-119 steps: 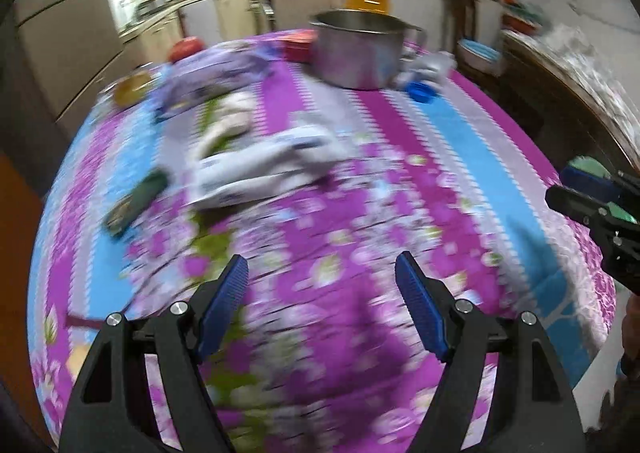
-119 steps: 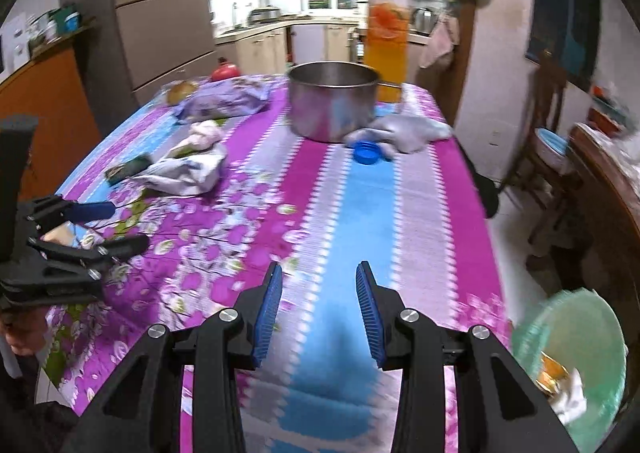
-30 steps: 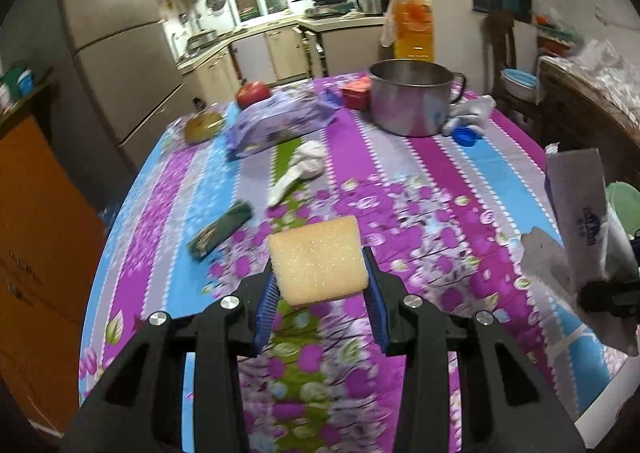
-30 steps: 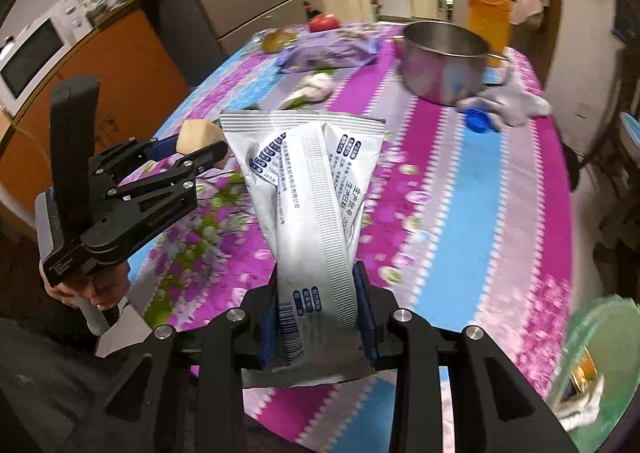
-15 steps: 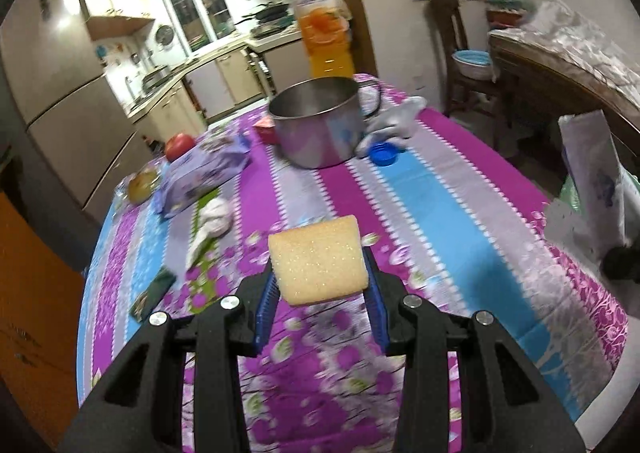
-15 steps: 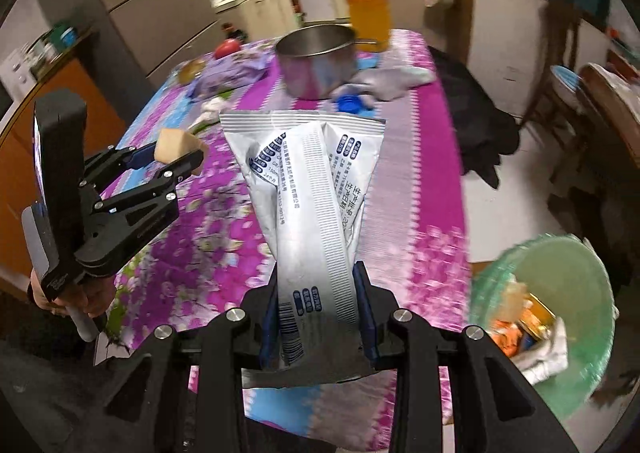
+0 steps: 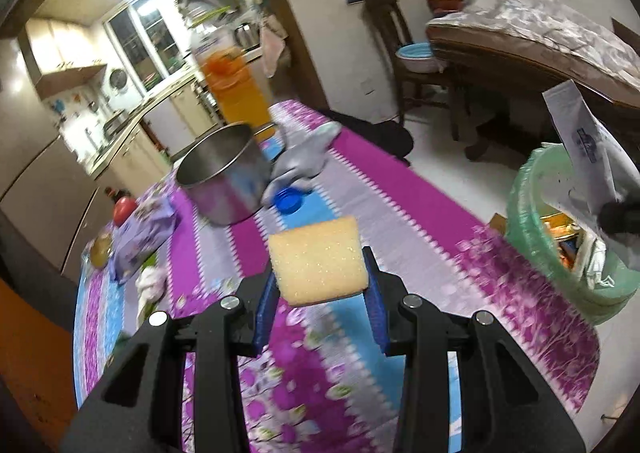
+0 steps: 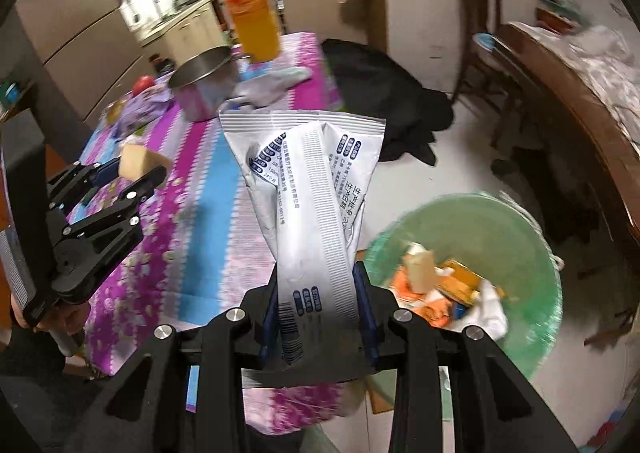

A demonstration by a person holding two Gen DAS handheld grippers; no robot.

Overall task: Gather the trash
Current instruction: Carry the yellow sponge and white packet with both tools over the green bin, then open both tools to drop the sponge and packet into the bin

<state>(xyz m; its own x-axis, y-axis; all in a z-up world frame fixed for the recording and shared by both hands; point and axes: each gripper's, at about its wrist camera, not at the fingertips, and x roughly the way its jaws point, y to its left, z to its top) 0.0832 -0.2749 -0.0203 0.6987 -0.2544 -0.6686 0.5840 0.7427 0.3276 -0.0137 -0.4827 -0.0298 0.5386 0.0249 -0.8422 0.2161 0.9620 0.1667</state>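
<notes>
My left gripper [image 7: 320,285] is shut on a yellow sponge [image 7: 318,261] and holds it above the flowered tablecloth [image 7: 420,221]. It also shows in the right wrist view [image 8: 138,169] at the left. My right gripper [image 8: 316,309] is shut on a white printed wrapper [image 8: 312,189], held upright at the table's right edge; the wrapper also shows in the left wrist view [image 7: 584,149]. A green bin [image 8: 532,237] with several pieces of trash stands on the floor just right of the wrapper. The bin also shows in the left wrist view [image 7: 528,205].
On the table are a steel pot [image 7: 224,181], an orange juice bottle [image 7: 236,93], a blue cap [image 7: 288,200], a grey cloth [image 7: 308,153], a purple packet [image 7: 144,237] and a red fruit [image 7: 124,209]. A dark cloth [image 8: 384,93] lies on the floor. Wooden furniture [image 8: 560,101] stands right.
Both grippers have swung to the right with their loads. The green bin has come closer and now lies just right of the wrapper.
</notes>
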